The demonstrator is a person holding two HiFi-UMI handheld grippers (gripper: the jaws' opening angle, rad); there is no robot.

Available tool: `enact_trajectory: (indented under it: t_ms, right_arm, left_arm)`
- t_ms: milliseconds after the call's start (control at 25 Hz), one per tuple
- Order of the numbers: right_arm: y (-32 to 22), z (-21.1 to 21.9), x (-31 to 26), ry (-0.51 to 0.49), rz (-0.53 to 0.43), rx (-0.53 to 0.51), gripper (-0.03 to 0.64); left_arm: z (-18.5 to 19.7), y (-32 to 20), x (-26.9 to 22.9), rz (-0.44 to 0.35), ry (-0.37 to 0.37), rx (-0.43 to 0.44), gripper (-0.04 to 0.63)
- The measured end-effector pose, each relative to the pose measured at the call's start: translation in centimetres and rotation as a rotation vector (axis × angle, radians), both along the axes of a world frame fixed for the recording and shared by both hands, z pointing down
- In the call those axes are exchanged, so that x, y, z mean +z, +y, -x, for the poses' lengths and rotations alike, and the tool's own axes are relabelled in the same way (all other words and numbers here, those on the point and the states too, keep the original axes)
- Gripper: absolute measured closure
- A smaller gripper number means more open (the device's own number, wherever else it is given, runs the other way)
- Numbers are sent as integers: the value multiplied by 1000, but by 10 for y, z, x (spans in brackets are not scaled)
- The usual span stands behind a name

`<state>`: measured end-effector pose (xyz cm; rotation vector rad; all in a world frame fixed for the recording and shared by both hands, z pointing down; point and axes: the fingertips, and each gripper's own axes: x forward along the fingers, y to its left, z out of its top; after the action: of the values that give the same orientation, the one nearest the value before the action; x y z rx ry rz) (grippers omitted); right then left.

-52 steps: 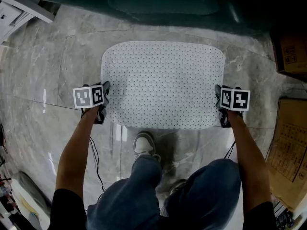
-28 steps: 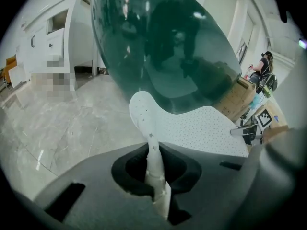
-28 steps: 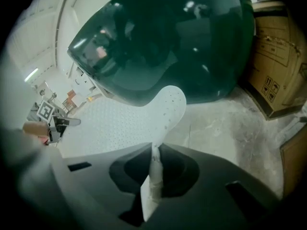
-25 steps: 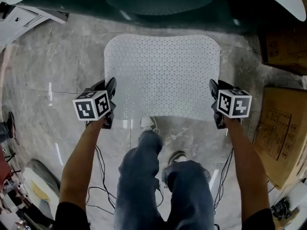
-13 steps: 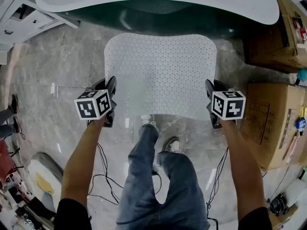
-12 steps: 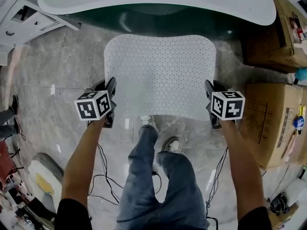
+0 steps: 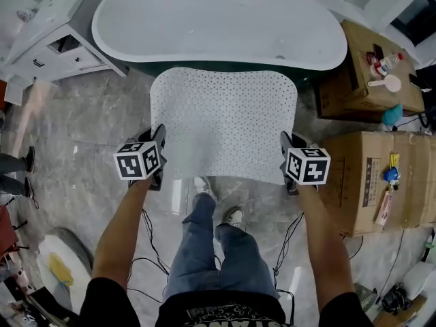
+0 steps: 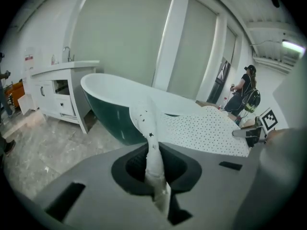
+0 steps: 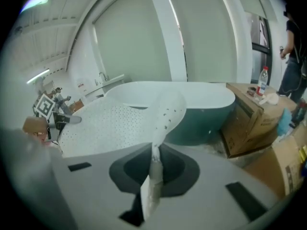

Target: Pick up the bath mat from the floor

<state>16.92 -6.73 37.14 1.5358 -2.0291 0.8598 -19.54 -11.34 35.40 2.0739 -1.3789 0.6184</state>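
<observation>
the bath mat [image 7: 223, 121] is off the marble floor [image 7: 82, 128], stretched between the two hands in front of the person, its far edge reaching toward the bathtub [image 7: 218, 26]. the left hand-held gripper [image 7: 159, 152] is pressed together on the mat's left edge near the near corner, and the right hand-held gripper [image 7: 286, 159] pinches the right edge the same way. in each gripper view a thin white fold of mat runs up from between the closed jaws.

the mat looks light and thin, a perforated rubbery sheet: soft enough to curl at the pinched edges, yet with enough body to stay spread and not droop much. it is probably a little slick, so a deep bite on the two side edges, as now, seems the safest hold, with some tension kept across it.

around it: the tub just beyond, a white vanity cabinet [image 7: 54, 33] far left, cardboard boxes [image 7: 378, 182] on the right, and cables [image 7: 146, 244] trailing on the floor by the person's feet. the tub rim and the boxes look like the likeliest snags.
</observation>
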Motion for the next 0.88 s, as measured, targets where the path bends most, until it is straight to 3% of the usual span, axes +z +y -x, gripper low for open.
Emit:
enact_trajectory:
  t_ms: [400, 880]
  right_arm:
    - [23, -13, -150, 30, -201, 27, 594]
    - [61, -26, -274, 29, -411, 65, 594]
  left_arm:
    - [-7, 26, -155, -208, 8, 16, 568]
    - [-18, 66, -268, -401, 18, 10, 568]
